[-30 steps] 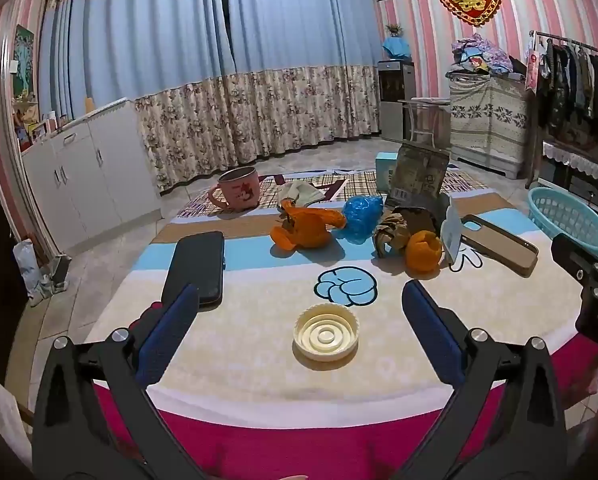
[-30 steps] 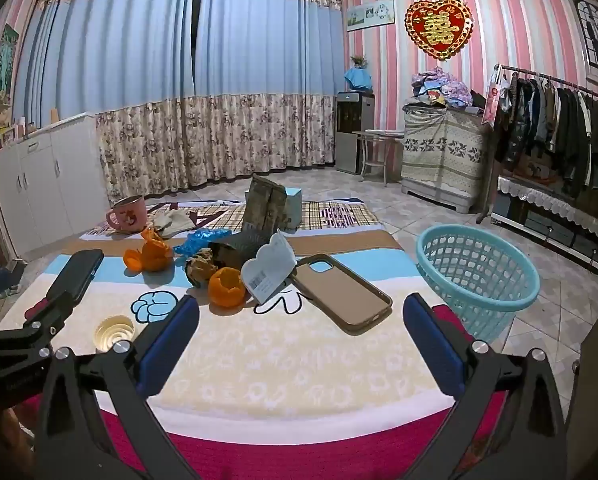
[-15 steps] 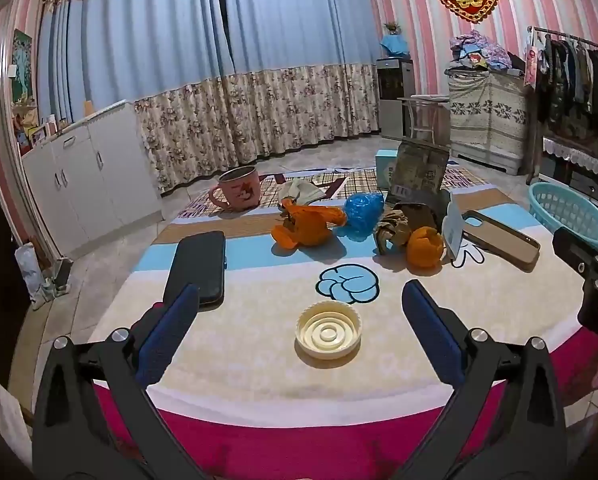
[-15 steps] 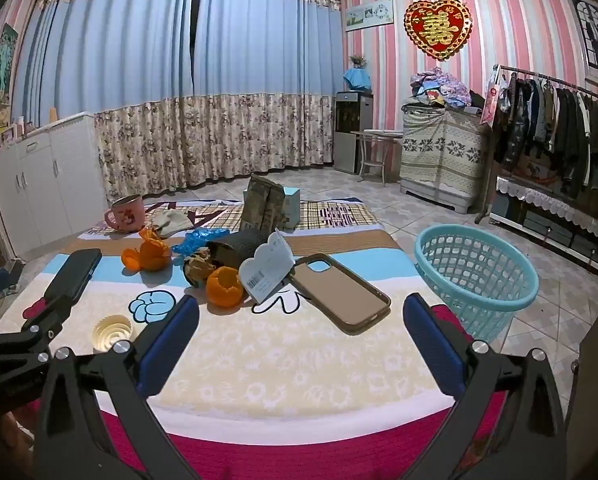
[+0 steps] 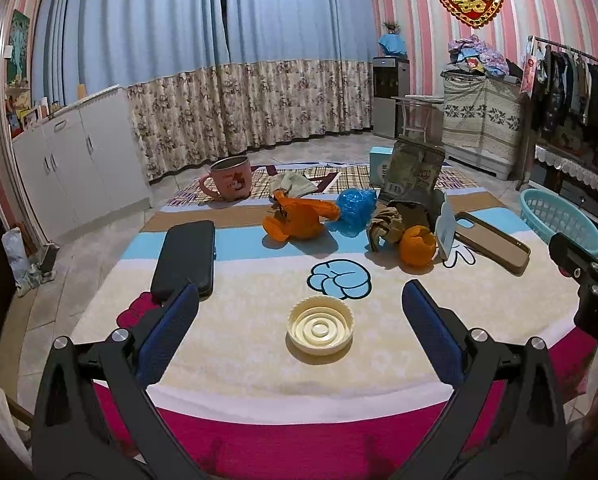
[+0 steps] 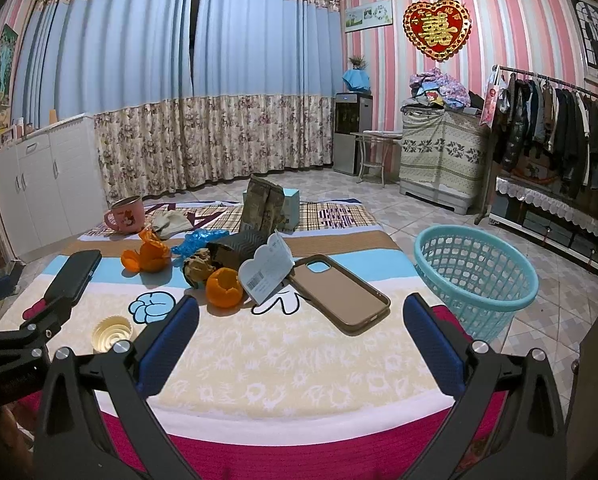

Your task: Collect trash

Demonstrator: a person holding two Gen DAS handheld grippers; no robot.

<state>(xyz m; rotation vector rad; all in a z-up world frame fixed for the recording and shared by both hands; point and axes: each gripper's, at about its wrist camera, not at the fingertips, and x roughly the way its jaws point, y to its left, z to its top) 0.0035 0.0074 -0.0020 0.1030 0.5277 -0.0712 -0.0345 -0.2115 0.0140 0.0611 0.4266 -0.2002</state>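
Left tongs (image 5: 299, 312) and right tongs (image 6: 301, 320) both wide open, empty. Risk: grabbing phone case (image 6: 341, 294) instead of orange peel (image 6: 224, 287), as they lie close.

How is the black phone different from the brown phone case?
The black phone is dark and lies at the table's left side; the brown phone case is tan and lies at the right, near the teal basket. The case shows a camera cutout, the phone none. Both lie flat on the cloth.
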